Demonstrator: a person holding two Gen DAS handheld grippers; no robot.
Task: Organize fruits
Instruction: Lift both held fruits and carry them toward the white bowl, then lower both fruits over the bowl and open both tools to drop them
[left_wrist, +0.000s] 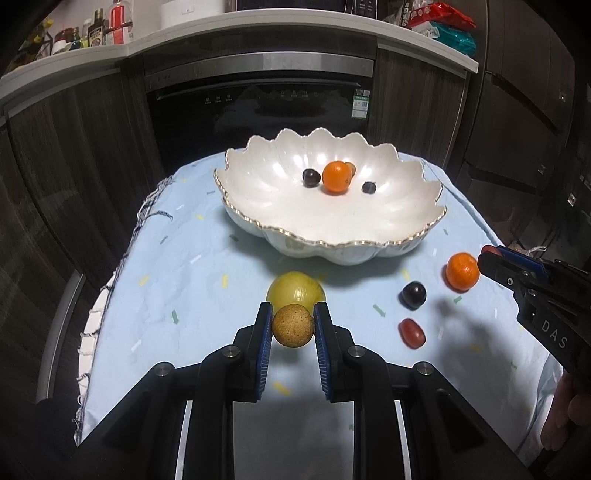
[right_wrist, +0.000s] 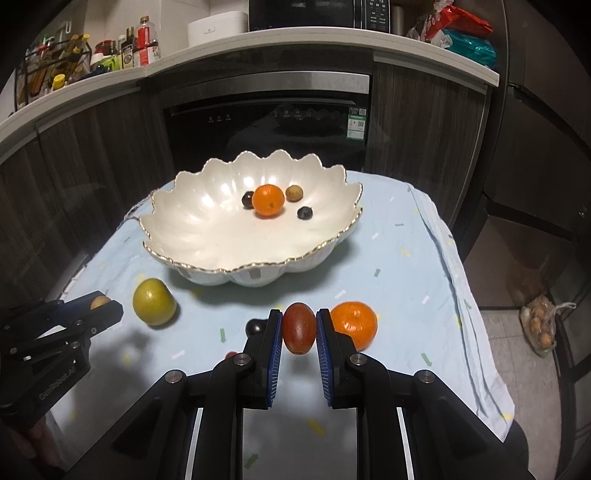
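Observation:
My left gripper (left_wrist: 293, 314) is shut on a round tan fruit (left_wrist: 293, 326), held just above the light blue cloth. Right behind it a yellow-green fruit (left_wrist: 295, 291) lies on the cloth. My right gripper (right_wrist: 298, 318) is shut on an oval red-brown fruit (right_wrist: 299, 329), also off the cloth. On the cloth beside it lie an orange (right_wrist: 354, 325) and a dark grape (right_wrist: 256, 326). A second small red fruit (left_wrist: 412, 333) lies nearer the front edge. The white scalloped bowl (left_wrist: 273, 210) beyond holds an orange (left_wrist: 337, 177), two dark grapes and a tan fruit (right_wrist: 294, 192).
The blue cloth (right_wrist: 399, 236) covers a small table with drop-offs on the left, right and far sides. A dark built-in appliance (right_wrist: 266, 125) stands behind, under a counter with bottles (right_wrist: 140, 42). A plastic bag of fruit (right_wrist: 541, 325) lies on the floor at the right.

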